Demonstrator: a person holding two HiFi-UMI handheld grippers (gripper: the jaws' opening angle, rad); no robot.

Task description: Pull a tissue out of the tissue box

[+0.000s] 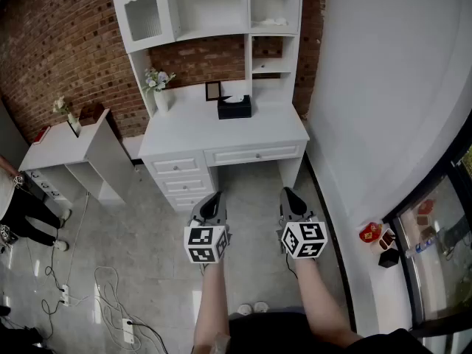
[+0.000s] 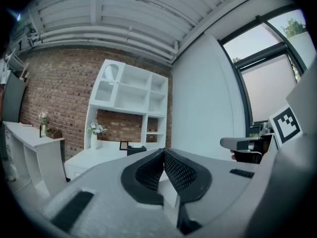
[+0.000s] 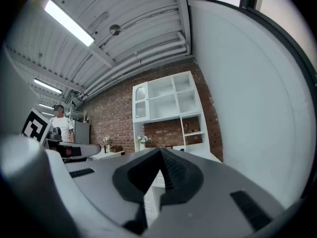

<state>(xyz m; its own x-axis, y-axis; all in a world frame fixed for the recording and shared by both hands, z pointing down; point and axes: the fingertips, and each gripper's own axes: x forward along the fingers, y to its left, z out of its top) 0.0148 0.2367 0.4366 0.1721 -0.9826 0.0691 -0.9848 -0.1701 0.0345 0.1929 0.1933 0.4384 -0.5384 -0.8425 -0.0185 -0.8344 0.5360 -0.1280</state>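
A black tissue box (image 1: 234, 107) with a white tissue showing at its top stands at the back of the white desk (image 1: 258, 127); in the left gripper view the tissue box (image 2: 136, 149) is a small dark shape far ahead. Both grippers are held level over the floor, well short of the desk. My left gripper (image 1: 214, 195) has its jaws meeting at the tip (image 2: 163, 152), with nothing between them. My right gripper (image 1: 287, 192) is likewise shut and empty (image 3: 161, 151).
On the desk stand a vase of flowers (image 1: 160, 94) and a small picture frame (image 1: 213, 90), under a white shelf hutch (image 1: 210, 9). A low white shelf unit (image 1: 74, 150) stands to the left. Cables (image 1: 110, 286) lie on the floor. A person (image 1: 18, 209) stands at far left.
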